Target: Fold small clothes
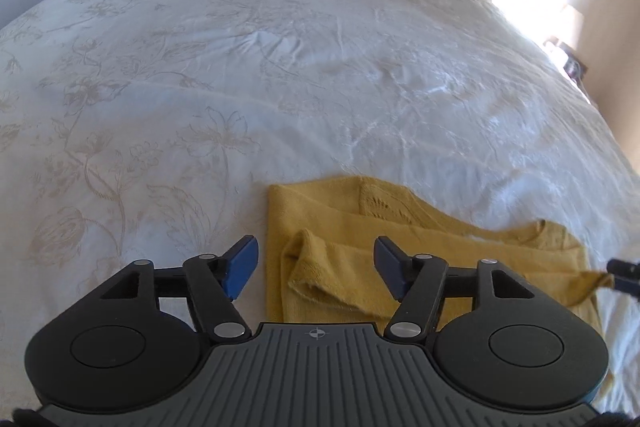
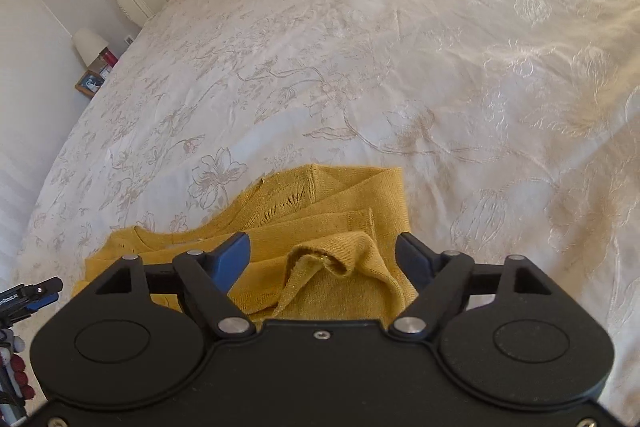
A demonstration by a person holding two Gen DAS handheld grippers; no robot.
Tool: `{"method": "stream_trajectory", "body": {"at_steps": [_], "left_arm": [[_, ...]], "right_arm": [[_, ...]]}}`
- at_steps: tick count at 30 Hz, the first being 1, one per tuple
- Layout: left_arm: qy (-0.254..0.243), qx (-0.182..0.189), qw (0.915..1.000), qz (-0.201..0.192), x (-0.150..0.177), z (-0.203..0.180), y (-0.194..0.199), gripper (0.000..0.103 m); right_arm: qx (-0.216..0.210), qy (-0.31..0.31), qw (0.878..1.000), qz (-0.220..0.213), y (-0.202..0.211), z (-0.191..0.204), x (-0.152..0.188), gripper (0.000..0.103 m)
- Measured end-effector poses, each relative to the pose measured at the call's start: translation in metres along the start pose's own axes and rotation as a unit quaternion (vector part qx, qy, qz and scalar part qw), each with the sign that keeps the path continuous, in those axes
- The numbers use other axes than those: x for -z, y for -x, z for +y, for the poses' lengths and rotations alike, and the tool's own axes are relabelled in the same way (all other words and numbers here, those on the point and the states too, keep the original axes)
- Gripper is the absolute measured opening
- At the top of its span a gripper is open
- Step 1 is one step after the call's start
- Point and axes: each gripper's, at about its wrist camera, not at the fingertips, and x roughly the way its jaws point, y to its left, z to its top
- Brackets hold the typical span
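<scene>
Yellow top folded on the bed, low in both frames.

Left tongs and right tongs gape wide, pads clear of cloth; a folded sleeve edge lies between each pair, ungripped.

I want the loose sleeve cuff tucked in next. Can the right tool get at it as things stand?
Probably yes. The right tool is open with the cuff of the yellow sweater lying between its fingers, nothing covering it.
</scene>
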Motion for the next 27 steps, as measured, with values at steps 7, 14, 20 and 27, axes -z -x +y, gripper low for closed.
{"method": "stream_trajectory", "body": {"at_steps": [7, 14, 20, 27], "left_arm": [[-0.054, 0.021, 0.9975, 0.042, 0.038, -0.044, -0.008, 0.073], [-0.077, 0.011, 0.9940, 0.077, 0.049, -0.061, -0.042, 0.073], [-0.111, 0.006, 0.9907, 0.079, 0.027, -0.063, -0.072, 0.075], [-0.112, -0.009, 0.9914, 0.066, -0.019, -0.054, -0.101, 0.076]], "right_arm": [[0.032, 0.105, 0.994, 0.029, -0.003, 0.036, 0.025, 0.087], [0.046, 0.182, 0.980, 0.063, -0.030, 0.054, 0.042, 0.087], [0.052, 0.199, 0.976, 0.064, -0.058, 0.050, 0.025, 0.088], [0.072, 0.159, 0.983, 0.049, -0.079, 0.036, -0.019, 0.088]]}}
